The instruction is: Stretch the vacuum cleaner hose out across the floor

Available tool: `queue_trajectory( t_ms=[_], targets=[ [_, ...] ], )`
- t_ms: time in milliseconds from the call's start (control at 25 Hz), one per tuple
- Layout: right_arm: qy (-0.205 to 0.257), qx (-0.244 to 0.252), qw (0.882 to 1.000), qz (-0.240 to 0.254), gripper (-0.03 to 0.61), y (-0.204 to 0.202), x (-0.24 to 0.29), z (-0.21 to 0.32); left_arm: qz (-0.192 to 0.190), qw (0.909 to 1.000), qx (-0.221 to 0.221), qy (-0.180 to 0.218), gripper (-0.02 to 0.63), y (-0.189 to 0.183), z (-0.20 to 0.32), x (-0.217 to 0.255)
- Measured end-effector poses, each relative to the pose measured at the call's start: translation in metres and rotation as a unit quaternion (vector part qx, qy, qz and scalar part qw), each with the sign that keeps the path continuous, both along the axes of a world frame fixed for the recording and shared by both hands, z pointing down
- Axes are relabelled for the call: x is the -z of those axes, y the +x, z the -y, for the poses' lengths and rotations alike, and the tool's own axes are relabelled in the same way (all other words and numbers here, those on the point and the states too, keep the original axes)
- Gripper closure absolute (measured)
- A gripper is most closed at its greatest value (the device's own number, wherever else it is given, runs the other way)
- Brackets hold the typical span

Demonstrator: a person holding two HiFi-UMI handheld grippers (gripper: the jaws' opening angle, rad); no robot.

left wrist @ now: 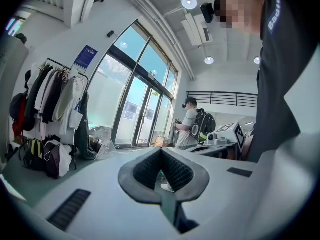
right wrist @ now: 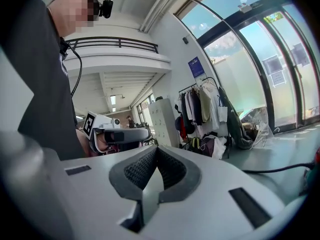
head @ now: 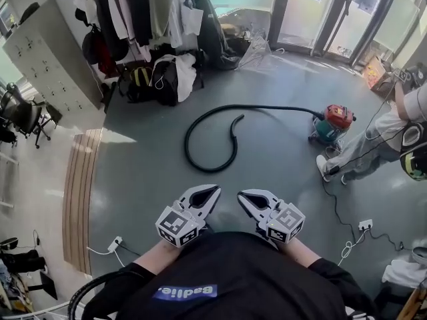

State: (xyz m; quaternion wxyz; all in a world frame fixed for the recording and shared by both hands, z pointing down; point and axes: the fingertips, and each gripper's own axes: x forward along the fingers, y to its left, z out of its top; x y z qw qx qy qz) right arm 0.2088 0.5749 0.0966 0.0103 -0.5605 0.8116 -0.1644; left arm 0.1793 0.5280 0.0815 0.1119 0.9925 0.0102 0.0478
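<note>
A black vacuum hose point(head: 267, 107) lies curled in a loop on the grey floor, its free end point(head: 240, 117) pointing up inside the loop. It runs right to a red and teal vacuum cleaner point(head: 331, 123). Both grippers sit close to my chest, well short of the hose. My left gripper point(head: 215, 191) is shut with nothing in it, and so is my right gripper point(head: 241, 195). In the left gripper view the jaws point(left wrist: 161, 152) meet. The right gripper view shows its jaws point(right wrist: 156, 151) closed and a stretch of hose point(right wrist: 280, 170) low on the right.
Clothes rack with bags point(head: 153, 39) and grey lockers point(head: 47, 52) stand at the back left. A wooden strip point(head: 80, 192) runs along the left. A person point(head: 373, 145) stands right of the vacuum. Cables and power strips point(head: 365, 225) lie on the floor.
</note>
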Motion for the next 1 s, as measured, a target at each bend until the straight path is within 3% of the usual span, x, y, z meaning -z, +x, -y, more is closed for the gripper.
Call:
queue_trajectory(
  t_ms=[400,720,1000],
  targets=[
    [-0.025,-0.019,0.999,0.006,0.574,-0.012,0.007,0.141,0.008,0.9994,-0.022,-0.025,0.606,-0.016,0.14,-0.011],
    [-0.036,-0.014,0.999,0.0,0.574,-0.001,0.002,0.188,0.006,0.9988,0.008,-0.047,0.606,-0.017,0.195,-0.02],
    [-0.023,-0.007,1.0,0.017,0.574,0.042,-0.007,0.201,0.01,0.9994,0.028,-0.018,0.606,0.016,0.207,-0.01]
  ],
)
